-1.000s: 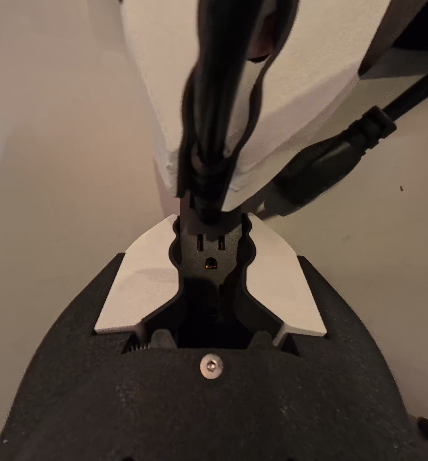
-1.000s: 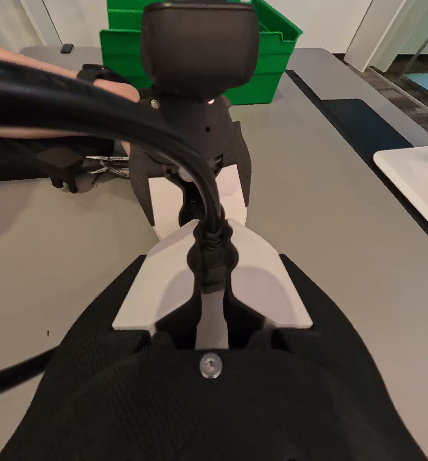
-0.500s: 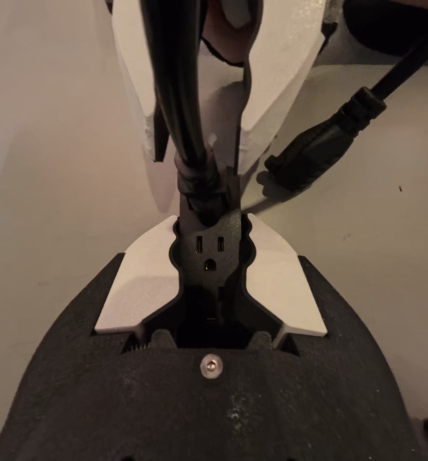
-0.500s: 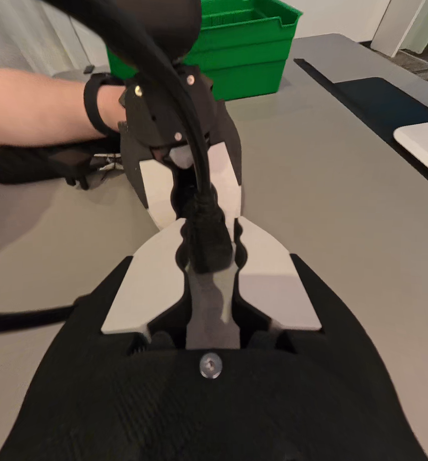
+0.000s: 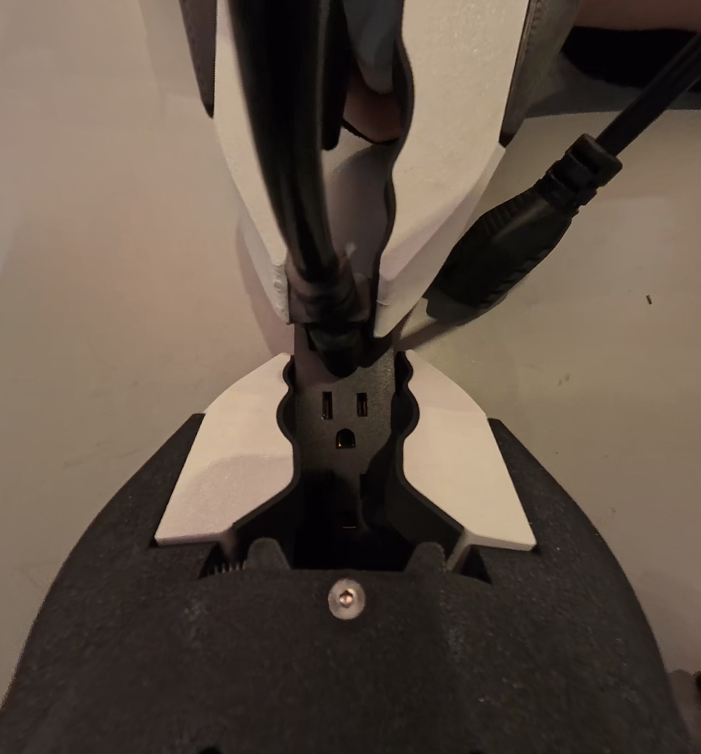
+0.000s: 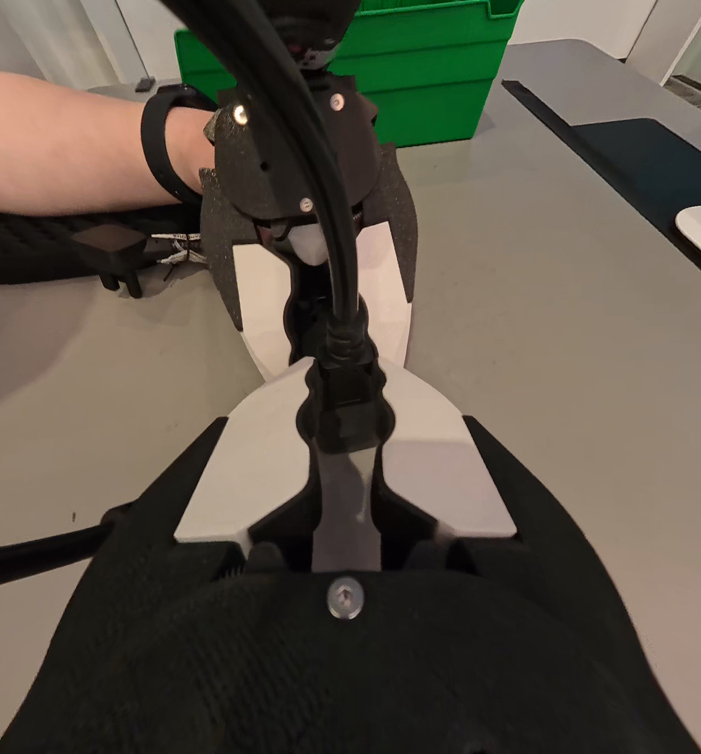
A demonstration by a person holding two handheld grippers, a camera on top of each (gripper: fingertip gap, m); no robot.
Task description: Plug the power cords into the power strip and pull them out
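Seen from the right wrist view: a bare forearm [image 6: 67, 143] with a black wristband [image 6: 159, 143], reaching in level over the grey table [image 6: 545, 326] to the far-side left gripper [image 6: 324, 326], tilted nose-down toward the power strip. In the left wrist view, left gripper [image 5: 342, 375] clamped on the black power strip [image 5: 342, 412], white fingers [image 5: 234, 440] pressed against both of its long sides, one free three-hole outlet [image 5: 342, 420] facing up between them. Directly beyond that outlet, at the strip's far end, right gripper [image 5: 334, 322] angled steeply down, tips closed narrowly around a black plug [image 5: 332, 314], plug's nose touching the strip's face; seating depth not discernible. Same grip in the right wrist view: right gripper [image 6: 344, 391] pinching the plug [image 6: 344, 408], its thick black cord [image 6: 300, 143] arching up and away over the left gripper. Right of the strip, a second black plug [image 5: 504, 249] lying loose on the table, just beside the right gripper's finger. Behind the left gripper, a green bin [image 6: 422, 81]; left of it under the forearm, a black pad [image 6: 34, 249].
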